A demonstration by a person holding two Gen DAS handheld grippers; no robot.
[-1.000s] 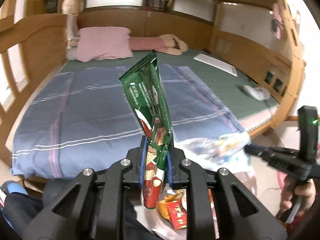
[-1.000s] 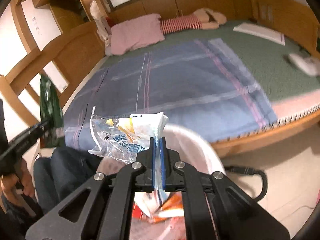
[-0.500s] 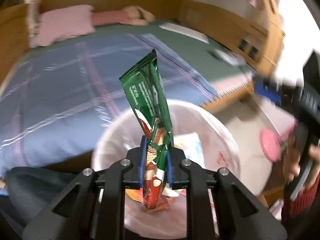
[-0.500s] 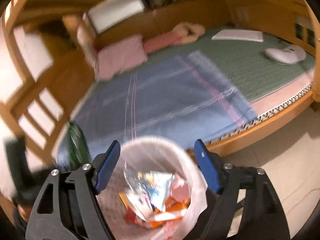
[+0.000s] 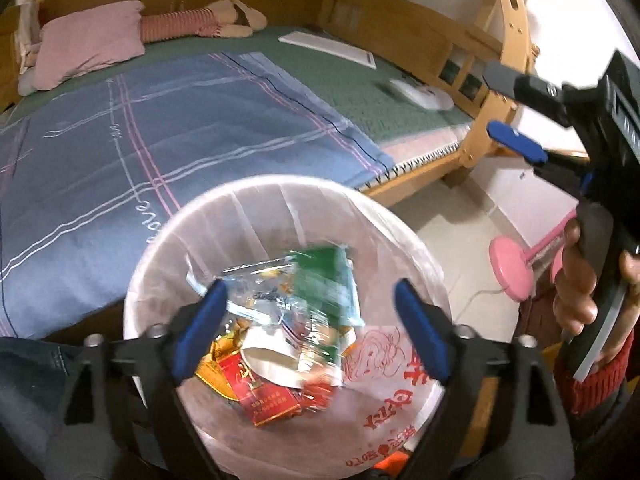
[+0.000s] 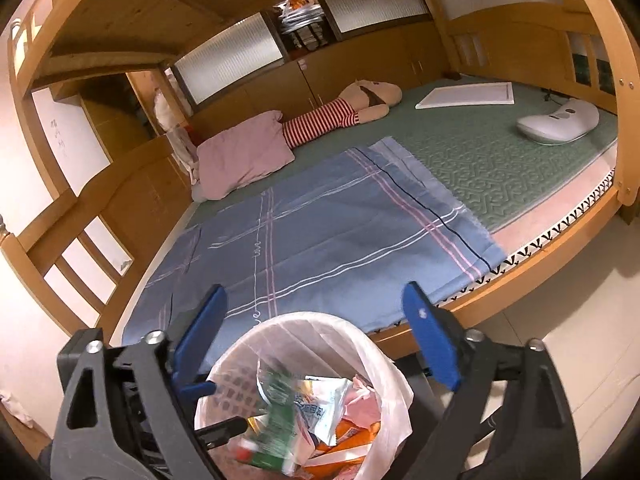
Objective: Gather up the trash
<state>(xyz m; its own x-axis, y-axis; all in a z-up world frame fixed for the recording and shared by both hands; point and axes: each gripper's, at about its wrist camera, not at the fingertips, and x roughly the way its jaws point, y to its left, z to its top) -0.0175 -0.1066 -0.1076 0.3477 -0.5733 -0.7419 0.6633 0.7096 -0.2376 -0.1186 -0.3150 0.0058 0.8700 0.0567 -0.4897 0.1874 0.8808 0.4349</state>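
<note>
Both hand-held grippers, left point(image 5: 308, 320) and right point(image 6: 316, 336), are hanging spread and empty over the white-lined round trash bin point(image 5: 168, 248); green snack wrapper point(image 5: 324, 280) and clear plastic wrapper point(image 6: 320, 412) are lying inside; bed looking trash-free, collecting apparently near done.

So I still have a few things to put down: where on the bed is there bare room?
The blue plaid sheet is bare from the pink pillow to the bed's near edge. The green mat is open between the white board and the white device. The head end is crowded with the pillow and striped doll.
</note>
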